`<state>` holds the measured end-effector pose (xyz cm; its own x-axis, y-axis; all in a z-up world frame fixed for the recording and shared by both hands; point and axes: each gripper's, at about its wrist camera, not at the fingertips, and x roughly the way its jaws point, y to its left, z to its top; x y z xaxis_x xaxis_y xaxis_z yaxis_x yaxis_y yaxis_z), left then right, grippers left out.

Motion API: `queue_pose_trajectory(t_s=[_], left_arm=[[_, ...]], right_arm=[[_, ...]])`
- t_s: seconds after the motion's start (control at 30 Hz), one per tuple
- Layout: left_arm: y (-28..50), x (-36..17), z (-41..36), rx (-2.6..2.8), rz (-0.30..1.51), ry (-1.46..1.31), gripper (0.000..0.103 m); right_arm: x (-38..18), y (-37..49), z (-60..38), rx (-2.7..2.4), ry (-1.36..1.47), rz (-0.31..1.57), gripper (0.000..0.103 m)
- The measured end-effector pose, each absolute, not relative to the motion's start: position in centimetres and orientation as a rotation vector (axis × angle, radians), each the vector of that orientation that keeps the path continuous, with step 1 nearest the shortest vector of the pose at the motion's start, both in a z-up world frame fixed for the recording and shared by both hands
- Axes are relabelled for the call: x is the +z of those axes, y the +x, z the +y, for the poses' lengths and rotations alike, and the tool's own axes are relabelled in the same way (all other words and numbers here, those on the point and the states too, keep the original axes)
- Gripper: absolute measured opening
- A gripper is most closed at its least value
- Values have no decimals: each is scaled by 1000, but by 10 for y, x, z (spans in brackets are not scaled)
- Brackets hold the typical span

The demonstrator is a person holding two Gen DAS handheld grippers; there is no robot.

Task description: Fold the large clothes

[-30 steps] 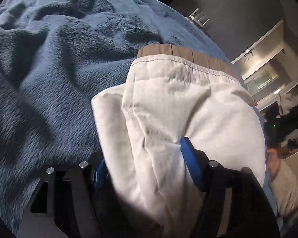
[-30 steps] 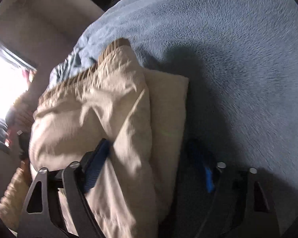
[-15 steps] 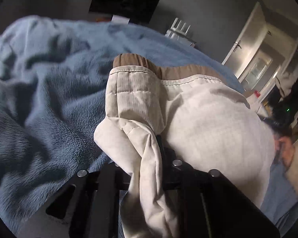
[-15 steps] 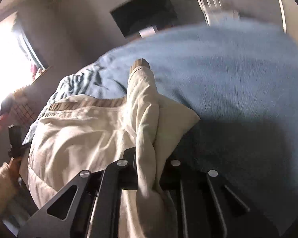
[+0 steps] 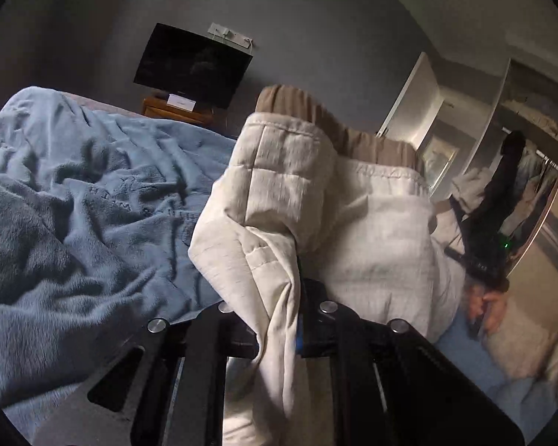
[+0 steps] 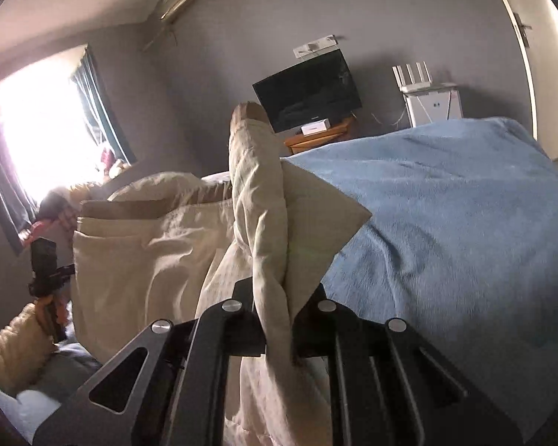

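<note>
A pair of cream trousers with a tan waistband is lifted above the blue blanket. My left gripper is shut on one pinched edge of the trousers. My right gripper is shut on the other edge of the trousers, which hang between the two grippers. The other gripper and the hand that holds it show in each view: the right one in the left wrist view, the left one in the right wrist view. The fingertips are hidden by cloth.
The blanket covers the bed, rumpled on the left side. A black television stands on a wooden stand by the grey wall. A white router is beside it. A bright window is at the left, a mirrored wardrobe at the right.
Both grippers closed on the trousers' edges and lifted them off the blanket; the views tilted up from the bed to the room's walls.
</note>
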<state>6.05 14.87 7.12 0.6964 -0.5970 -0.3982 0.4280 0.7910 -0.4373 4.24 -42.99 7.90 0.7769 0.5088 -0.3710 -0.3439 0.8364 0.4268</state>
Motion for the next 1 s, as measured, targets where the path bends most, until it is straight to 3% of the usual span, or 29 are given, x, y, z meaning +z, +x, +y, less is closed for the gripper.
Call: queue_pose_trajectory(t_s=[0.13,0.33,0.57,0.63,0.67,0.73,0.77,0.8,0.9,1.0], left_arm=[[79,57,147,-560,634,-317,12],[133,-16,147,-412,876,-296,12],[157,-43,156,-389,927,-312,19],[151,-38,159,-364,916,-311,29],[146,-31,159,-316,910,-280,32],[126,-7,155,-228,851,-169,52],[115,3,153,-215,816,-141,60],[101,19,151,-206,774,-122,69],[71,45,138,-232,749,-139,72],[46,45,111,-258,793,-167,85]], right_arm=[[69,53,-447,474,429,576,8],[-7,123,-451,337,523,816,8],[-55,168,-460,256,552,950,15],[-51,164,-459,242,542,954,20],[-50,160,-457,220,523,954,28],[-31,137,-446,135,393,929,51],[-19,124,-440,96,316,896,70],[-13,112,-436,70,265,868,79],[19,73,-407,79,119,773,84],[28,41,-373,185,67,805,91]])
